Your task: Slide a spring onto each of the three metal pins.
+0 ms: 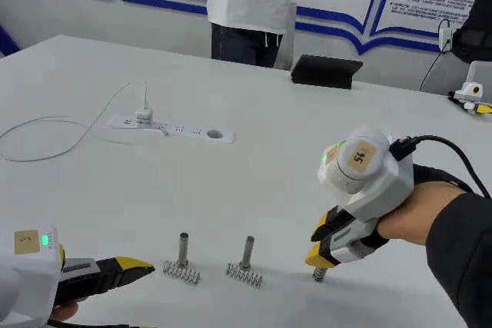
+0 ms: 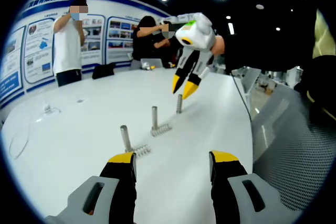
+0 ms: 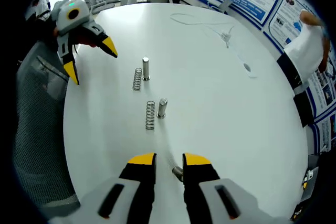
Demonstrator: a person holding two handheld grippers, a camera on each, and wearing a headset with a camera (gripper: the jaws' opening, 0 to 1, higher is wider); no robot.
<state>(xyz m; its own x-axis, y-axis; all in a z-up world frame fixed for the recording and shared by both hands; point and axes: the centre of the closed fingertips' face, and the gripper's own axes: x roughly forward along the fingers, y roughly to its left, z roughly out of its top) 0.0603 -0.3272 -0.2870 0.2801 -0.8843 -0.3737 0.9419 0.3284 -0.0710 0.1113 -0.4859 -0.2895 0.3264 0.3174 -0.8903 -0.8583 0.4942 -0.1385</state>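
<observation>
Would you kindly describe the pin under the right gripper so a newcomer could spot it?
On the white table, three metal pins stand in a row. It is the pin at the right end, just under the right gripper. Its neighbours' springs lie flat beside them; this one wears its coils upright.

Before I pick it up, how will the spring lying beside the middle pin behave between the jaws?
The spring lies on its side, so a nudge would probably roll it. Its thin open coils suggest it is light and may flex or slip from the jaws if squeezed hard.
</observation>
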